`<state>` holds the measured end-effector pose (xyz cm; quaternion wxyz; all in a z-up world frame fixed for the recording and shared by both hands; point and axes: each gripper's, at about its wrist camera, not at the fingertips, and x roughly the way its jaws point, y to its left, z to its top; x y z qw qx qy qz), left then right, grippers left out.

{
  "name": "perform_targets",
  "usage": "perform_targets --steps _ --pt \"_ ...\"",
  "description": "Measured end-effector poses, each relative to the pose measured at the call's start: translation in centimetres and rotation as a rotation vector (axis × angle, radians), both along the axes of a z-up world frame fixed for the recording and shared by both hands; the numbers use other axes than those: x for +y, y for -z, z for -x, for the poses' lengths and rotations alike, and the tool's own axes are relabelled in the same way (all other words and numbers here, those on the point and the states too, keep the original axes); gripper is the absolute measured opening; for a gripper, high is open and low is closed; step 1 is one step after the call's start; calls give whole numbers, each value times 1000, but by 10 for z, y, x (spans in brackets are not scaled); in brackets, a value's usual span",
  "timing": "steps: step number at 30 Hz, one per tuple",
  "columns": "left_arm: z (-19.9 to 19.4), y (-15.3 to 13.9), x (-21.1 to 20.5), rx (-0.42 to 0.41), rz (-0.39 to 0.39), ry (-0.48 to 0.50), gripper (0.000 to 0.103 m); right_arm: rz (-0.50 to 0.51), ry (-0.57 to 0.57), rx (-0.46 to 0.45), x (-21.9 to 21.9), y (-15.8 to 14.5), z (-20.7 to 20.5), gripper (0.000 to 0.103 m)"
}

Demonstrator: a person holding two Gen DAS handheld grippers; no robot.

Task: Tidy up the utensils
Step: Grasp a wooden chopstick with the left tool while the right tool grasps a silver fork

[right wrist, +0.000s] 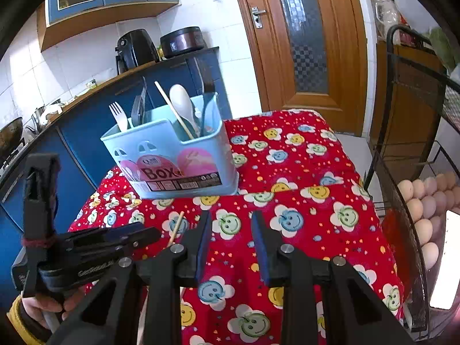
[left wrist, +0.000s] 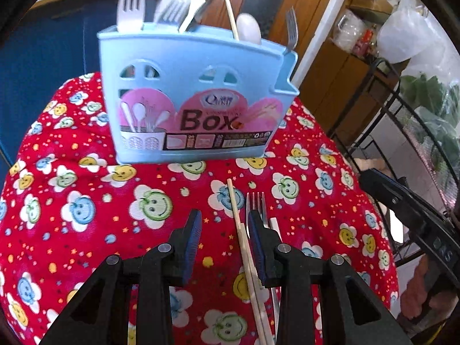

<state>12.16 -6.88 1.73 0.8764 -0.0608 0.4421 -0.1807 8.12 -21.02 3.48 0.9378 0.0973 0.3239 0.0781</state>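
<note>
Red smiley cloth covers the tabletop, where a thin, light, stiff chopstick and slippery metal fork lie before the blue box, under the empty, spread left claw; pinch each mid-handle.

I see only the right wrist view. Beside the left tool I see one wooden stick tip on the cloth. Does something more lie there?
Observer: Yes. A metal fork lies on the flowered cloth beside the wooden chopsticks, with its tines toward the blue utensil box.
Operator: Does the left tool hold anything?
Observer: No. The left tool is open. The chopsticks show in its gap, close to the finger nearer the fork, and are not pinched.
</note>
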Motion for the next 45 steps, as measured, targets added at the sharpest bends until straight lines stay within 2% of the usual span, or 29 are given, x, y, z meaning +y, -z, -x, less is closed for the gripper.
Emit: perform_targets --steps 10,20,24,26,31,40,45 --pt "-22 22 -21 37 -73 -2 34 -19 18 28 -12 13 -2 31" --pt "-33 26 -44 24 -173 19 34 -42 6 56 -11 23 -7 31" --pt "-36 27 -54 6 -213 22 19 -42 2 61 -9 24 -8 31" --pt "-37 26 -51 8 -202 16 9 -41 -1 63 -8 24 -7 31" --pt "-40 23 -35 21 -122 -6 4 -43 -13 74 -3 25 -8 31" --pt "-28 5 10 -27 9 -87 4 -23 -64 114 20 29 -11 31" --pt "-16 -6 32 -59 46 -117 4 -20 -99 156 36 34 -14 31"
